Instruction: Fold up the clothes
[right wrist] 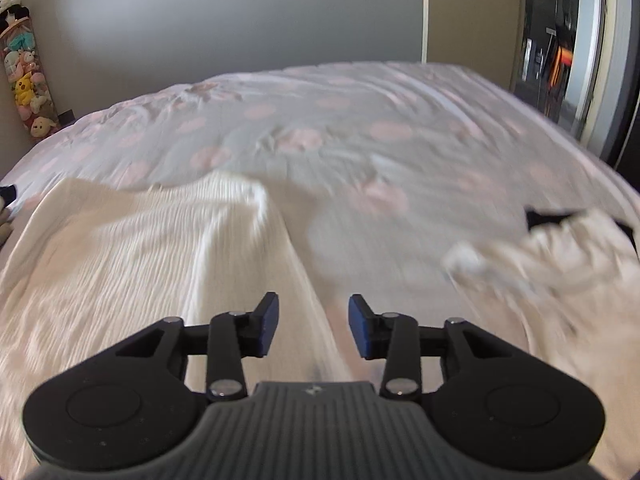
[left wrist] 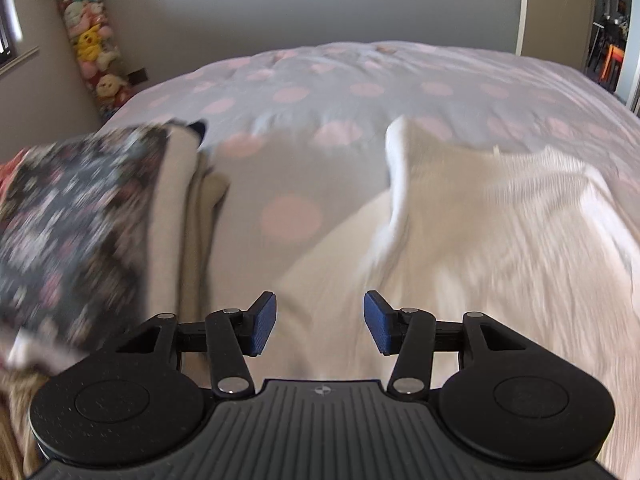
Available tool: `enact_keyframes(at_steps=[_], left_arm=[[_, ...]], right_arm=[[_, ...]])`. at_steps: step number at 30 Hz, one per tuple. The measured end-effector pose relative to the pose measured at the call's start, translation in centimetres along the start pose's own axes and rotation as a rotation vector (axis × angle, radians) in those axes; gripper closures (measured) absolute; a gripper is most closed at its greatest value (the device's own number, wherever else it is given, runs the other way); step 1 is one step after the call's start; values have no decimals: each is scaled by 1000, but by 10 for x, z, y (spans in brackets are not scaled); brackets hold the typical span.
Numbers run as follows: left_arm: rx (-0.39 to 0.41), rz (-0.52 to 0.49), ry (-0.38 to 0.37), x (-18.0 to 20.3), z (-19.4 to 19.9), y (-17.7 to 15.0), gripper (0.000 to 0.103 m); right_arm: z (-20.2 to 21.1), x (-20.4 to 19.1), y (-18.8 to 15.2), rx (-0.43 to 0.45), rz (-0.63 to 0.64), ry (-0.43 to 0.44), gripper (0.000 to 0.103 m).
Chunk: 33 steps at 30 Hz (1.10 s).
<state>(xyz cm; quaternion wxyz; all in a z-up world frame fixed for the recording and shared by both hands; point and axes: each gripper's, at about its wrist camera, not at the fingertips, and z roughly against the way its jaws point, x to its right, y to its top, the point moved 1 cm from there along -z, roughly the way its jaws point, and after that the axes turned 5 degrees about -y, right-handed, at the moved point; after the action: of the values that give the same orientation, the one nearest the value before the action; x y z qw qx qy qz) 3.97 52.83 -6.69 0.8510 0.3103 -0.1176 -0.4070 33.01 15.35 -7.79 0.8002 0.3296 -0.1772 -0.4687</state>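
Bare bedspread (left wrist: pixel 288 168) open between folded pile (left wrist: pixel 80 216) left and cream garment (left wrist: pixel 480 240) right.

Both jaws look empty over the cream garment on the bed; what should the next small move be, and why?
Probably lower both onto an edge of the cream ribbed garment and pinch it. The left hand-held gripper and right hand-held gripper are open and empty above it, and the garment lies rumpled on the polka-dot bedspread.

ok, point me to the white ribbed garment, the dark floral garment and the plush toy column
white ribbed garment (left wrist: pixel 500 216), left wrist view, on its ribbed middle.
dark floral garment (left wrist: pixel 76 208), left wrist view, on the patterned top face.
plush toy column (left wrist: pixel 90 40), left wrist view, on the yellow plush.
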Motion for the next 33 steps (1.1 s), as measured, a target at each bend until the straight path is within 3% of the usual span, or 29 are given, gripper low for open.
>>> enact_keyframes(at_steps=[5,11,15,19,22,25,27,33], left_arm=[[-18,104,16,-18,42,-58,57],[41,222,39,-22,73,-102,57],[70,267,56,-22,78,-121,57],[51,288,93,-22,71,-134,57],[32,322,113,-27,67,-138,57],[45,347,131,-30,67,-139,57],[52,353,144,-30,68,-140,57],[-13,378,169,-37,57,-145,57]], right_arm=[[49,36,-51,-103,-65,-36,54],[77,70,-97,-239,-182,-61,42],[73,82,-121,-311,-260,-76,42],[55,94,-142,-408,-423,-52,41],[49,98,-148,-437,-462,-34,41],[50,96,-148,-441,-444,-53,56],[49,93,-147,-443,-423,-50,76],[49,83,-135,-451,-337,-113,88]])
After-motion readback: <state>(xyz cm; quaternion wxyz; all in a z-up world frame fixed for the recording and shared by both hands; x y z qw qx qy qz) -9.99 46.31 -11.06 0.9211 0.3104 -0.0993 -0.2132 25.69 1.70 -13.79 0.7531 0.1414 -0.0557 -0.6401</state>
